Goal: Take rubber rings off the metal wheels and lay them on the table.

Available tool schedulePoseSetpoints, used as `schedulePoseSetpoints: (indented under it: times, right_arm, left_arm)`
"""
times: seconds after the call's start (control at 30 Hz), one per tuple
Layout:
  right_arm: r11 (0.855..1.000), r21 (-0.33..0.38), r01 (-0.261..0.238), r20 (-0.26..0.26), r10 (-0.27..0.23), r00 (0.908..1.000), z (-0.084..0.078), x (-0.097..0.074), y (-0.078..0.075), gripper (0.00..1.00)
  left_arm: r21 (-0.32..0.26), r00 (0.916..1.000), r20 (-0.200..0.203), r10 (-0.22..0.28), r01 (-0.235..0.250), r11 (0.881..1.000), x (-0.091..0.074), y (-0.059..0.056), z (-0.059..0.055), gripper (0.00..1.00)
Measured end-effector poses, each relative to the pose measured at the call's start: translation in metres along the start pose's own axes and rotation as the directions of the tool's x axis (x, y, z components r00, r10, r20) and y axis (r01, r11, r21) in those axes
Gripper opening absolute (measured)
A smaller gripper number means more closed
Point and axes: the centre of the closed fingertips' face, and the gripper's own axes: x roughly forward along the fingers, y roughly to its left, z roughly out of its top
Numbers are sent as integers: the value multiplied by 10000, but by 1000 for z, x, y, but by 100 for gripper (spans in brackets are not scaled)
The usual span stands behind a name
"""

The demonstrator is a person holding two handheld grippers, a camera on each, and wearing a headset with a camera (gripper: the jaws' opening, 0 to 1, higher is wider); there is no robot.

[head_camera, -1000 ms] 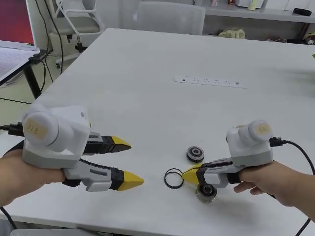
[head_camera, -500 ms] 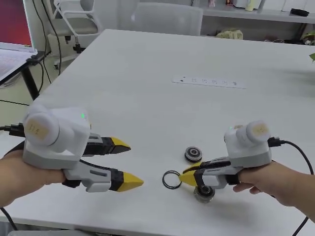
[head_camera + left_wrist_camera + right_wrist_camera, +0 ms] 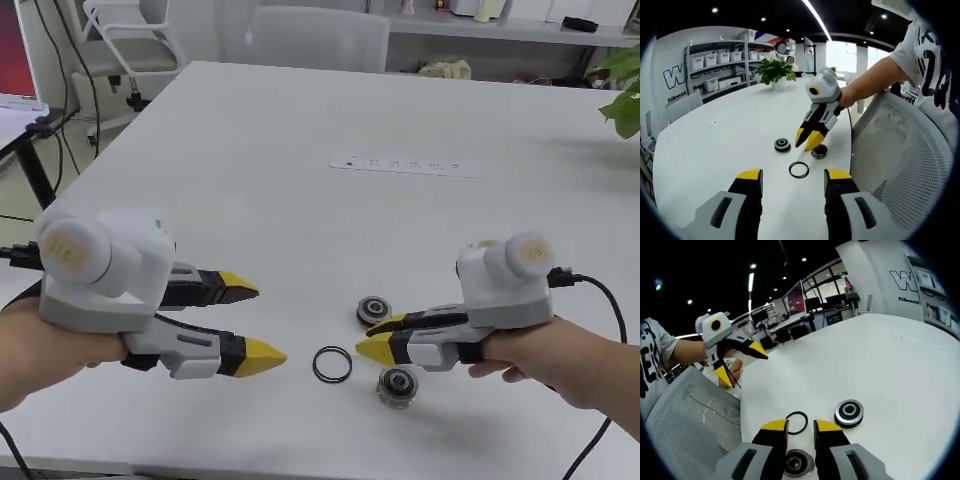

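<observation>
A person at a white table (image 3: pixel 300 150) holds a two-jaw gripper in each hand. The left gripper (image 3: pixel 252 322) hovers above the table with its yellow-tipped jaws spread wide and empty. The right gripper (image 3: pixel 371 338) has its jaws only a little apart, pinching nothing. A thin black rubber ring (image 3: pixel 316 364) lies flat on the table between the two grippers, free of both.

Just beyond the right gripper's tips sits a small metal wheel with a dark band round its rim (image 3: pixel 374 310), which appears to wear its rubber ring. A second small metal wheel, grey at the rim (image 3: pixel 398 385), lies just nearer the person and looks already stripped. A long white power strip (image 3: pixel 395 165) lies well apart, farther up the table.

The next step is probably to strip the banded wheel. It would go best if one gripper pinned the wheel by its hub while the other worked a single jaw tip under the rubber's edge and peeled outward. The wheel looks light and could skid or roll if pulled without support.

Compared with a second ago, the right gripper's jaws, then pressed together low over the grey wheel, have parted slightly and cleared it. The ring and wheels keep their places, and the left gripper is unchanged. The overall shift of the scene is the headset moving.
</observation>
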Motion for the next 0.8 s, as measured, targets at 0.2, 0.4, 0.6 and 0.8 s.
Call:
schedulePoseSetpoints:
  times: [0.2, 0.4, 0.6, 0.8]
  right_arm:
    - [9996, -5, 271, 449, -270, 9986, 11, -17, -6, 20]
    - [9975, -82, 704, 814, -695, 9943, 18, -32, -19, 23]
    - [9945, -152, 1039, 995, -1019, 9898, 20, -42, -31, 25]
    - [9918, -351, 1232, 1026, -1190, 9876, 20, -46, -39, 27]
  left_arm:
    - [51, 9999, 150, -53, 52, 10000, 8, 4, 12, 46]
    - [53, 9996, 273, -68, 66, 10000, 16, 9, 22, 46]
    - [42, 9995, 314, -44, 43, 10000, 23, 16, 27, 46]
    - [-70, 9994, 353, 16, -13, 10000, 28, 24, 31, 46]
